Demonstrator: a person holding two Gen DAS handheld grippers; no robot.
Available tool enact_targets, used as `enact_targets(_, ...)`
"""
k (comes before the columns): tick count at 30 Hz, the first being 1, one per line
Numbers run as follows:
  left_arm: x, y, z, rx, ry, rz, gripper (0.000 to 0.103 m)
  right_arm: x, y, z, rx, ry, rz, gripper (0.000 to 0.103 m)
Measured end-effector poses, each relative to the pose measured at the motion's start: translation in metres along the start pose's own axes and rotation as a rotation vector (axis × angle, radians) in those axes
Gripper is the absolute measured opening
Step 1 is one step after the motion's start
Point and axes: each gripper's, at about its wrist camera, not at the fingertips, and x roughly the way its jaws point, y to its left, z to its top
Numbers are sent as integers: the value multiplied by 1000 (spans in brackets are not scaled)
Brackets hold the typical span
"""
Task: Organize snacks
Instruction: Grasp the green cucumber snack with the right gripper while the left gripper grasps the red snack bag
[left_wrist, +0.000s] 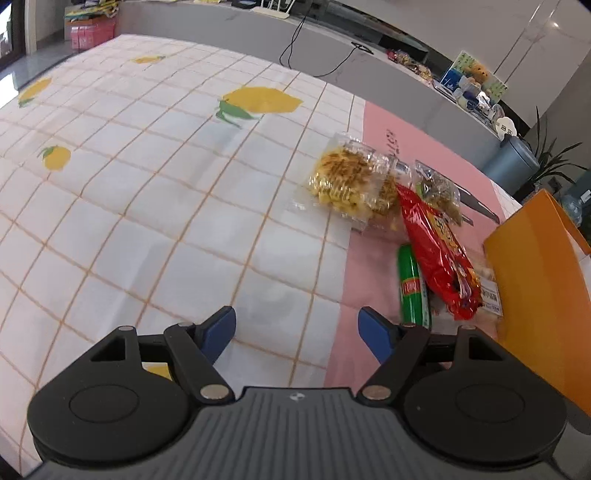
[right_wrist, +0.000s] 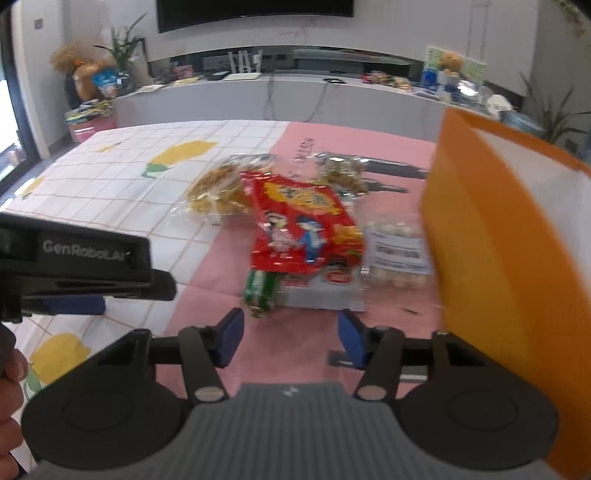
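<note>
A pile of snacks lies on the pink cloth. A red snack bag (right_wrist: 299, 225) (left_wrist: 439, 254) lies on top. Beside it are a green tube (right_wrist: 260, 290) (left_wrist: 413, 288), a white packet (right_wrist: 321, 291), a clear bag of white balls (right_wrist: 397, 254) and clear bags of yellow snacks (left_wrist: 347, 181) (right_wrist: 218, 192). An orange box (right_wrist: 498, 258) (left_wrist: 535, 288) stands to the right. My right gripper (right_wrist: 290, 336) is open and empty just in front of the pile. My left gripper (left_wrist: 297, 332) is open and empty, left of the pile; its body (right_wrist: 74, 262) shows in the right wrist view.
A white checked cloth with lemon prints (left_wrist: 147, 184) covers the left of the table. A grey counter (right_wrist: 295, 92) with clutter runs behind. Two dark metal tools (right_wrist: 391, 170) lie behind the snacks. A grey bin (left_wrist: 509, 166) and plants stand at the far right.
</note>
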Motion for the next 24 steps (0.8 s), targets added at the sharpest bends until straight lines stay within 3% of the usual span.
enact_targets(6,5,0,6,21,-23,9,89,11,13,5,-77,-85,49,42)
enact_targets(11,8,-1,8,24,-28,13,90,22,15,5,-83,-77,-8,21)
enact_targets(24,8,-9,0,19,-49,60,91,-13,17,-23,-294,-11,11,22)
